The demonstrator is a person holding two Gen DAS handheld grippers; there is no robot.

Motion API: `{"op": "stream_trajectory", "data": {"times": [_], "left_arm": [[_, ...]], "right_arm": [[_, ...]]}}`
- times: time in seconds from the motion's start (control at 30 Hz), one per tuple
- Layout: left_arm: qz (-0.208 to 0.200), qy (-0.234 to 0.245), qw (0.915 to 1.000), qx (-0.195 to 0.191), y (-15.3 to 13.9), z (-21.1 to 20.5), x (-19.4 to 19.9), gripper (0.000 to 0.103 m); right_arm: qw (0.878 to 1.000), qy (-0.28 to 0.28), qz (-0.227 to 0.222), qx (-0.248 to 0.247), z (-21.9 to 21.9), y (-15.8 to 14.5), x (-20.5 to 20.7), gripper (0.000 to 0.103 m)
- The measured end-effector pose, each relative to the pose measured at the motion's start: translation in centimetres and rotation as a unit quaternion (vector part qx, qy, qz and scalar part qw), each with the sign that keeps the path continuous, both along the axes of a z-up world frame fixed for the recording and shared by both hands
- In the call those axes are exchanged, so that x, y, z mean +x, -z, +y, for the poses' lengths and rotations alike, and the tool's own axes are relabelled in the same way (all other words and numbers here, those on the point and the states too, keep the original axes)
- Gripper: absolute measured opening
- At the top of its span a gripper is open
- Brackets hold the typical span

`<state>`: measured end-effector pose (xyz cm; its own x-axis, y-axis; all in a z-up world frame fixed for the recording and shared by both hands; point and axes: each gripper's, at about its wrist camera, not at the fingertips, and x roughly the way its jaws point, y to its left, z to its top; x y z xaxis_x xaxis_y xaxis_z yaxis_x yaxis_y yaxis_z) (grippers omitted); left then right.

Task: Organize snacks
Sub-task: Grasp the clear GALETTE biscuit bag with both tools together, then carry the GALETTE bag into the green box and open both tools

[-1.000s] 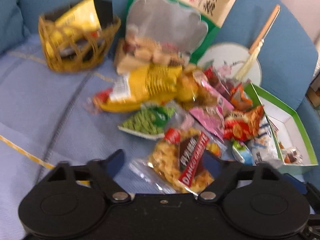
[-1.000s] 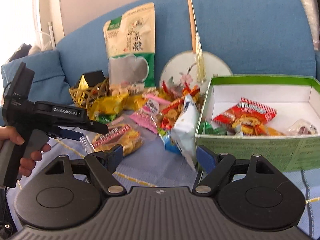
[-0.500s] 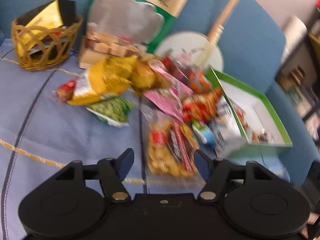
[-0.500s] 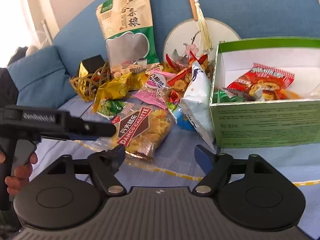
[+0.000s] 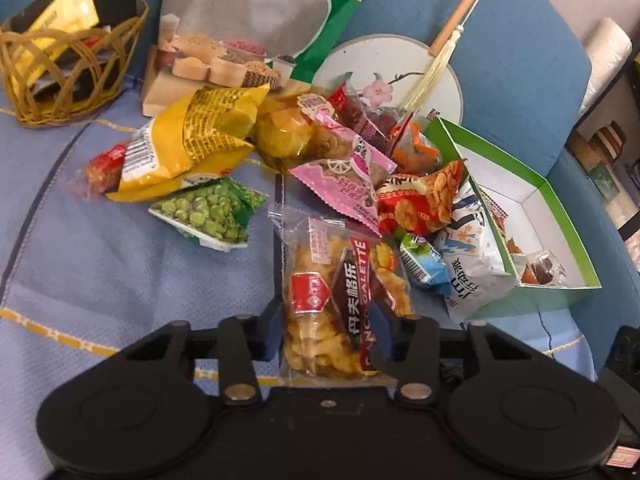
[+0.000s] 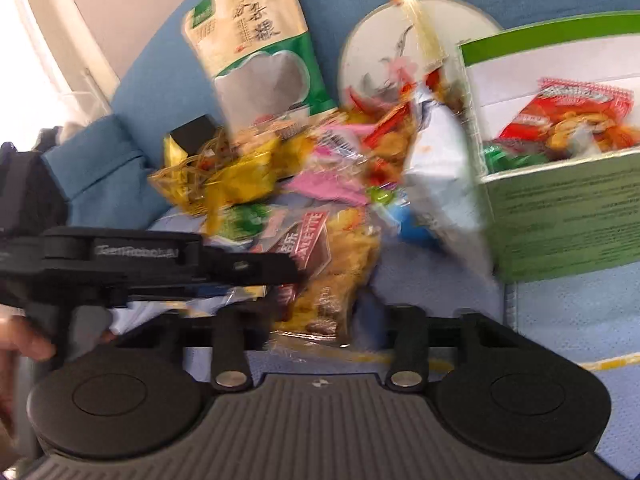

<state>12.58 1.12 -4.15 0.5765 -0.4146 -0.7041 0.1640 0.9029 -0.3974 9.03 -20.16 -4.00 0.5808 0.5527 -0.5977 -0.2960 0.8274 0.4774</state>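
A clear packet of yellow galette crisps (image 5: pixel 340 292) with a red-brown label lies on the blue cloth in front of the snack pile. My left gripper (image 5: pixel 328 324) is closing, and its pads press the packet's near end from both sides. The blurred right wrist view shows the same packet (image 6: pixel 328 264) with the left gripper (image 6: pixel 296 276) reaching in from the left. My right gripper (image 6: pixel 320 320) is also closing, with the packet's lower end between its jaws and a gap on the right side. A green box (image 5: pixel 560 208) holding a few snacks stands open at the right.
The pile behind holds a green pea packet (image 5: pixel 208 212), a yellow bag (image 5: pixel 200 136), pink and red packets and a white-blue bag (image 5: pixel 472 256). A wicker basket (image 5: pixel 60 80) stands far left. A big grain bag (image 5: pixel 256 20) and a round fan (image 5: pixel 400 64) lean on the sofa back. A hand (image 6: pixel 24 344) holds the left gripper.
My left gripper slid forward over the galette packet and its jaws narrowed onto it. My right gripper dropped closer, rolled, and its jaws narrowed around the packet's end.
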Motion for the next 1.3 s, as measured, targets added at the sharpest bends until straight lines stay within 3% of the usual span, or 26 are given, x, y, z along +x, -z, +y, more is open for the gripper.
{"op": "stream_trajectory", "data": {"times": [0.07, 0.23, 0.33, 0.47, 0.67, 0.9, 1.3], "left_arm": [[-0.014, 0.006, 0.9998, 0.009, -0.9, -0.1, -1.0, 0.027], [-0.055, 0.004, 0.9983, -0.020, -4.2, 0.5, -2.7, 0.026], [-0.087, 0.013, 0.9959, -0.022, -6.6, -0.7, -3.1, 0.026], [-0.111, 0.040, 0.9926, -0.026, -8.6, -3.6, -2.4, 0.026], [-0.119, 0.093, 0.9883, -0.023, -9.6, -9.8, 0.4, 0.025], [-0.109, 0.139, 0.9837, -0.033, -8.6, -15.7, 3.8, 0.025], [-0.072, 0.162, 0.9839, -0.023, -5.5, -21.3, 7.9, 0.026]], "right_arm": [[1.000, -0.008, -0.019, -0.013, 0.1, -1.1, -0.5, 0.051], [0.996, -0.008, -0.085, -0.006, -0.5, -4.4, -2.0, 0.045], [0.991, 0.005, -0.131, -0.009, -1.4, -6.2, -2.9, 0.045], [0.987, 0.039, -0.157, -0.010, -4.0, -7.6, -2.6, 0.045], [0.980, 0.104, -0.168, -0.021, -9.2, -8.4, -2.0, 0.045], [0.971, 0.177, -0.156, -0.036, -14.0, -7.7, -0.7, 0.045], [0.959, 0.257, -0.112, -0.049, -17.6, -5.0, 1.4, 0.045]]}}
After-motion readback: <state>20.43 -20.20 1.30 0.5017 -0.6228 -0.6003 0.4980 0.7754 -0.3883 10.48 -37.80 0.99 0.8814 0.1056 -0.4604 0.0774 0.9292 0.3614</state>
